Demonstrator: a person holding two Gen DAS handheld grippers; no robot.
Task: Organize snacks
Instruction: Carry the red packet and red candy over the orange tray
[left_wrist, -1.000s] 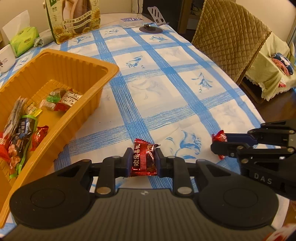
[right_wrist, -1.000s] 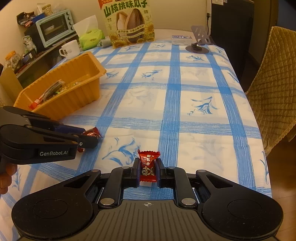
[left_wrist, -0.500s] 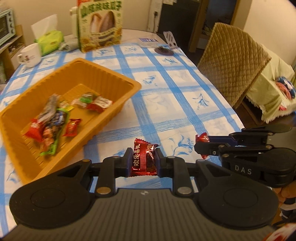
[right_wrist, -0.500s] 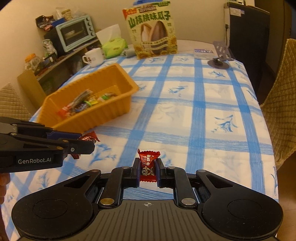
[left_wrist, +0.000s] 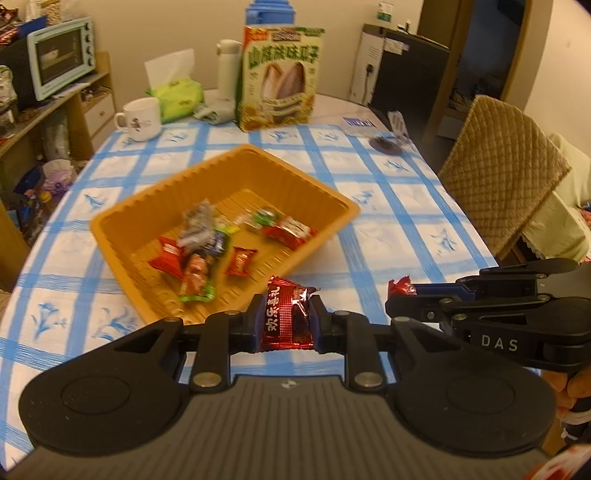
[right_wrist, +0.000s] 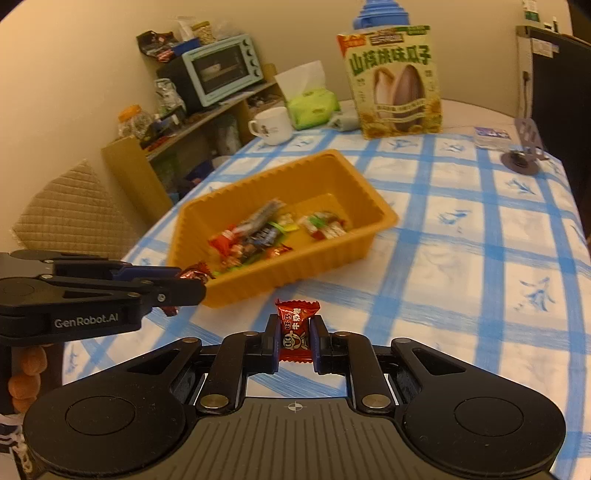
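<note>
An orange tray (left_wrist: 155, 206) (right_wrist: 369, 192) holds several wrapped snacks on the blue-checked tablecloth. My left gripper (left_wrist: 286, 321) is shut on a dark red foil snack packet (left_wrist: 284, 317) and holds it above the tray's near edge; it shows in the right wrist view (right_wrist: 192, 277) at the tray's near left corner. My right gripper (right_wrist: 295, 338) is shut on a small red candy (right_wrist: 295, 328) above the table in front of the tray; it also shows in the left wrist view (left_wrist: 400, 288), right of the tray.
At the table's far end stand a sunflower seed bag (left_wrist: 280, 77), a white mug (left_wrist: 142, 120), a green tissue pack (left_wrist: 177, 98) and a phone stand (left_wrist: 393, 136). A quilted chair (left_wrist: 498, 166) is at the right. A shelf with a toaster oven (right_wrist: 218, 70) is at the left.
Both grippers have risen and moved toward the tray, each still holding its snack. The tray now sits ahead of both, with its whole inside in view.
</note>
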